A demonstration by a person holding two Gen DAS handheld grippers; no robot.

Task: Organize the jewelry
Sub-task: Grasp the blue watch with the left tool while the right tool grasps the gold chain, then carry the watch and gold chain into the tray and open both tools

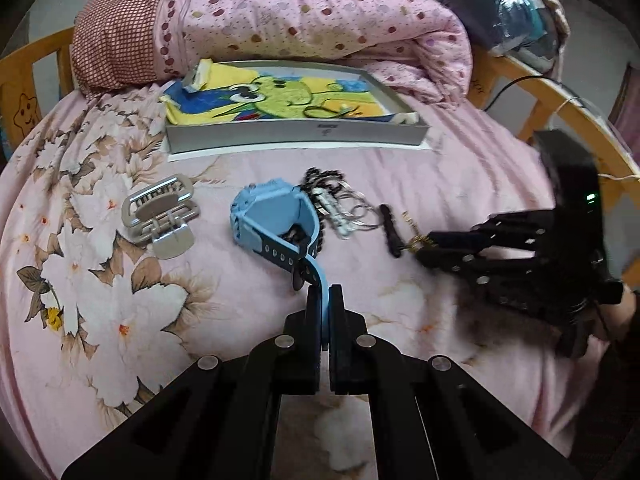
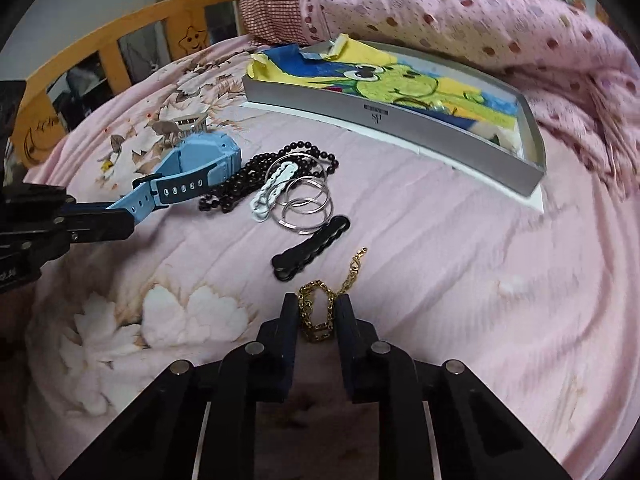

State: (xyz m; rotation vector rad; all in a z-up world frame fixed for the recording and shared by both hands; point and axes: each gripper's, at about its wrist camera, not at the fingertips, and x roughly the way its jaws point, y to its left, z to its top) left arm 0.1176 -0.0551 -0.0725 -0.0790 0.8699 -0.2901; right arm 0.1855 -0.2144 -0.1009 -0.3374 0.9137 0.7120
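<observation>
My left gripper (image 1: 325, 294) is shut on the strap of a blue watch (image 1: 272, 216), which rests on the pink bedspread; the watch also shows in the right wrist view (image 2: 192, 160), held by the left gripper (image 2: 128, 216). My right gripper (image 2: 318, 304) is open around a gold chain bracelet (image 2: 320, 312) lying on the bed; the right gripper also shows in the left wrist view (image 1: 424, 246). A grey box (image 1: 296, 134) lined with a cartoon towel sits behind, also in the right wrist view (image 2: 400, 124).
Between the grippers lie black beads (image 2: 256, 176), silver rings (image 2: 306, 204), a white clip (image 2: 272, 192) and a black clip (image 2: 310, 248). A silver hair claw (image 1: 160, 216) lies left. A folded pink quilt (image 1: 320, 20) and wooden bed rails (image 2: 100, 40) border the bed.
</observation>
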